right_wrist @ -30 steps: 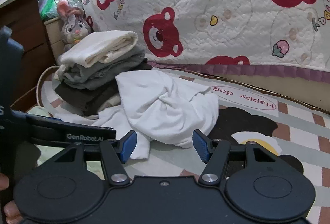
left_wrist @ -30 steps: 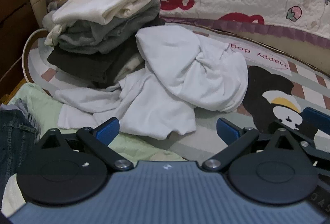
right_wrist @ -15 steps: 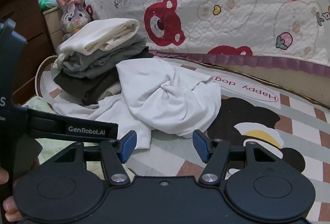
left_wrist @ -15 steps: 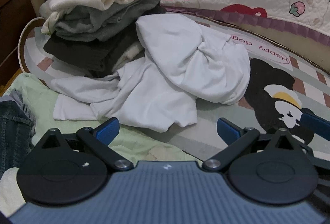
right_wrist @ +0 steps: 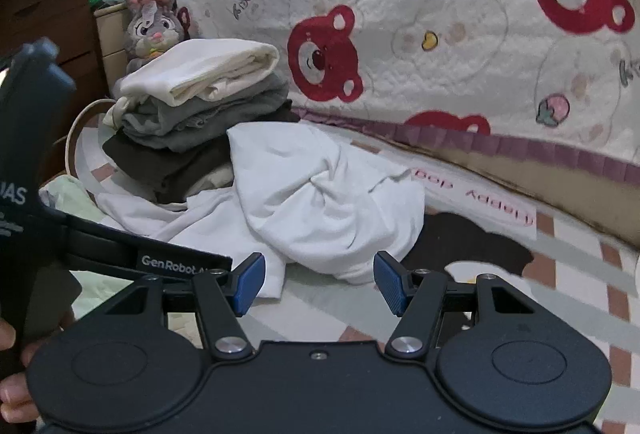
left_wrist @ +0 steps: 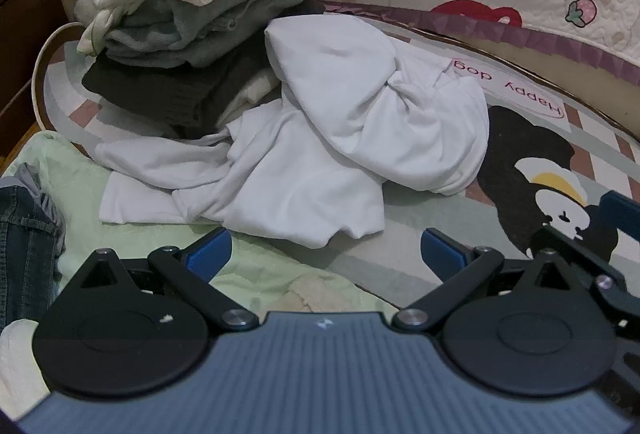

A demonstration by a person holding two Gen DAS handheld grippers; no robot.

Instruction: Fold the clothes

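White garment (left_wrist: 320,154): crumpled heap on the patterned mat (left_wrist: 420,230), centre of the left wrist view, dead ahead at twelve o'clock of both tools; unfolded, one part twisted into a knot, its left edge lying over a pale green cloth (left_wrist: 80,178).

Left gripper (left_wrist: 326,252): jaws spread wide, holding nothing, low over the near hem, apparently lined up for a first pinch.

Right gripper (right_wrist: 319,282): likewise released and empty, just short of the garment's right lobe.

Folded stack (left_wrist: 192,34): at ten o'clock, touching the heap; cream on top, grey beneath, dark at the bottom. Judged finished work, set aside.

Plush rabbit (right_wrist: 150,28): behind the stack.

Bear-print quilt (right_wrist: 440,34): hanging backdrop.

Jeans (left_wrist: 24,246): at nine o'clock, presumably waiting.

Containers: none visible.
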